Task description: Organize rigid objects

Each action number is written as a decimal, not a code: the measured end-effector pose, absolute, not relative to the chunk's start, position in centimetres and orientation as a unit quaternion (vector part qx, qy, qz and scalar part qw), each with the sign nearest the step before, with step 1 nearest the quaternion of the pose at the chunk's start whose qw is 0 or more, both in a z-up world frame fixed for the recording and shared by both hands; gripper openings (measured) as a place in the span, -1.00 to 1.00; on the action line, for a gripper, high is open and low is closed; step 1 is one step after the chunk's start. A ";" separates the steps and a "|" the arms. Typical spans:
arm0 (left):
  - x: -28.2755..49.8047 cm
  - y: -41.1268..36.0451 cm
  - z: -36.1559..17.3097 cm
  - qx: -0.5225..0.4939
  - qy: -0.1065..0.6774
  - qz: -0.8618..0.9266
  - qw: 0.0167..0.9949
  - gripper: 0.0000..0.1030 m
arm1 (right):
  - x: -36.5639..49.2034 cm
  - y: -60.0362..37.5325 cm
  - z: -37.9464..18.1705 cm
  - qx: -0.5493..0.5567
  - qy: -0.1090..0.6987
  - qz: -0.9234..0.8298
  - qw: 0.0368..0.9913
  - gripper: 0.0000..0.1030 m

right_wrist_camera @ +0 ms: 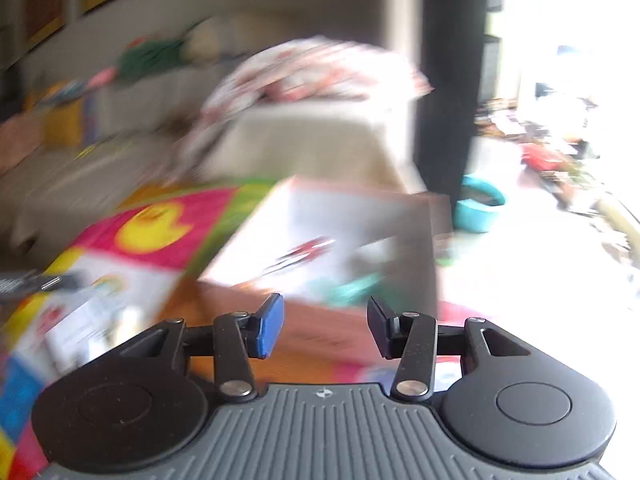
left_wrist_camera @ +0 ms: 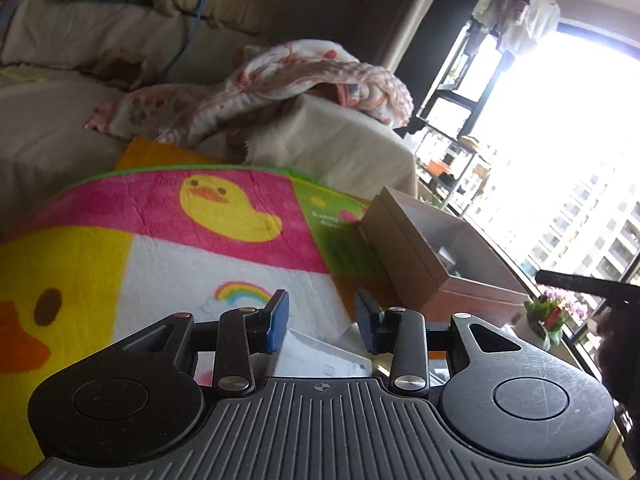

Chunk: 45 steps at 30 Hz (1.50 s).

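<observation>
My left gripper (left_wrist_camera: 322, 324) is open, its blue pads apart with nothing gripped; a flat white packet (left_wrist_camera: 320, 354) lies on the blanket just below them. To the right stands an open cardboard box (left_wrist_camera: 432, 248) with small items inside. In the blurred right wrist view my right gripper (right_wrist_camera: 325, 326) is open and empty, above the near edge of the same cardboard box (right_wrist_camera: 328, 236), which holds red and teal things. The white packet (right_wrist_camera: 88, 320) lies to the left of it. Each view catches the other gripper at its edge: right gripper (left_wrist_camera: 584, 284), left gripper (right_wrist_camera: 36, 284).
A bright duck-pattern blanket (left_wrist_camera: 192, 216) covers the surface. Behind it is a beige sofa (left_wrist_camera: 80, 40) with a pink-and-white quilt (left_wrist_camera: 304, 76). A potted plant (left_wrist_camera: 552, 312) and a window lie right. A teal basin (right_wrist_camera: 480, 208) sits on the floor.
</observation>
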<state>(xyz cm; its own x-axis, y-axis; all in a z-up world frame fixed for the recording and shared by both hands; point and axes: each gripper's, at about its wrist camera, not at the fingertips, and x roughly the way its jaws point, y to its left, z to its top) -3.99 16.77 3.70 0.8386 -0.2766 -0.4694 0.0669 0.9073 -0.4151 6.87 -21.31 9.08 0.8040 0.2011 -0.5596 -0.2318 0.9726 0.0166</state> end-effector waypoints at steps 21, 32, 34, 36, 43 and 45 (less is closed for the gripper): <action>-12.2 9.7 1.9 -0.084 0.371 -0.183 0.907 -0.22 | 14.1 -13.8 4.6 -0.051 0.308 0.196 0.930 -0.12; -7.7 4.7 1.3 -0.055 0.353 -0.167 0.919 -0.04 | 5.0 -19.2 5.4 -0.037 0.271 0.215 0.938 0.47; -6.7 4.2 1.1 -0.066 0.355 -0.158 0.919 0.03 | 3.2 -19.1 4.5 -0.050 0.282 0.226 0.931 0.48; -5.7 4.1 0.8 -0.082 0.362 -0.155 0.916 0.03 | 1.7 -18.7 3.4 -0.059 0.288 0.231 0.927 0.48; -5.6 6.4 0.9 -0.083 0.358 -0.118 0.923 -0.03 | -0.6 -16.7 1.2 -0.074 0.314 0.260 0.910 0.48; -6.0 7.9 0.9 -0.095 0.362 -0.116 0.920 -0.17 | -0.8 -16.2 1.0 -0.079 0.316 0.264 0.908 0.48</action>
<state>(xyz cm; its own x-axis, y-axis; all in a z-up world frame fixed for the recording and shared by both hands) -6.03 7.93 0.91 0.7116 -0.2824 -0.6433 0.1449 0.9549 -0.2590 -0.80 -16.20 0.97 0.6609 0.4297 -0.6153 -0.5294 0.8480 0.0236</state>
